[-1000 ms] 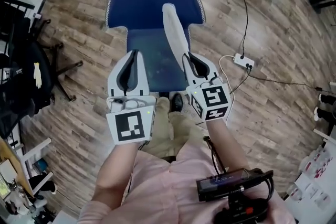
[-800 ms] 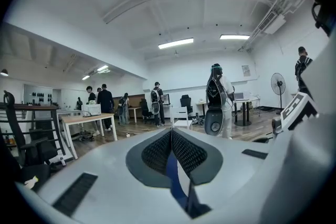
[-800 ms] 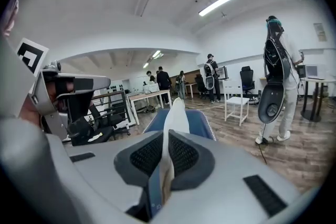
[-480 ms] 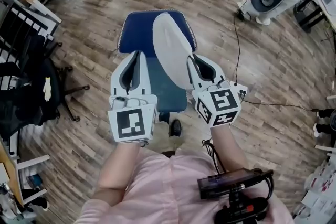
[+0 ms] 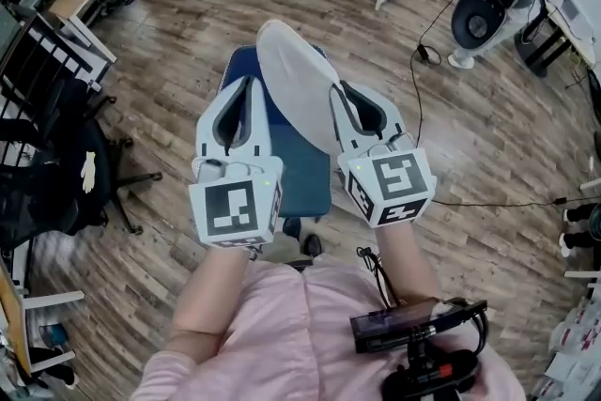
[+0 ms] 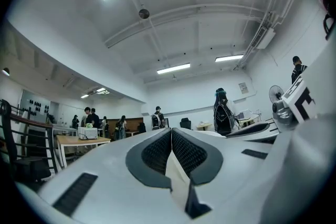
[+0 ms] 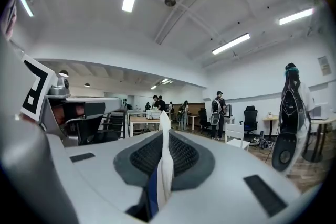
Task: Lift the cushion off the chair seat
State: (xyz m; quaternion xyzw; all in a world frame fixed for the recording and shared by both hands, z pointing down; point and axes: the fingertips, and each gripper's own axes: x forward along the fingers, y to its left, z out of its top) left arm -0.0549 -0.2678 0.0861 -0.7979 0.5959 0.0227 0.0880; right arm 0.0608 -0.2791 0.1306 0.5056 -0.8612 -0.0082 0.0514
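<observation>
Nearest us, the left gripper (image 5: 246, 84) has its jaws closed pad to pad; in its own view we see nothing clamped between them. Beside it, the right gripper (image 5: 336, 92) is clamped on one edge of the cushion (image 5: 296, 75). We see the cushion tilted up between the two grippers, above the blue chair seat (image 5: 296, 169). Beyond lies the wood floor (image 5: 178, 42).

Chair (image 5: 299, 166) is mostly buried under the cushion (image 5: 299, 89), left gripper (image 5: 246, 87) and right gripper (image 5: 346, 94), and I can't see its base. The cushion's near edge hides behind the right gripper, whose own view catches just a thin sliver. People (image 7: 216, 113) in back are too tiny to tell.
</observation>
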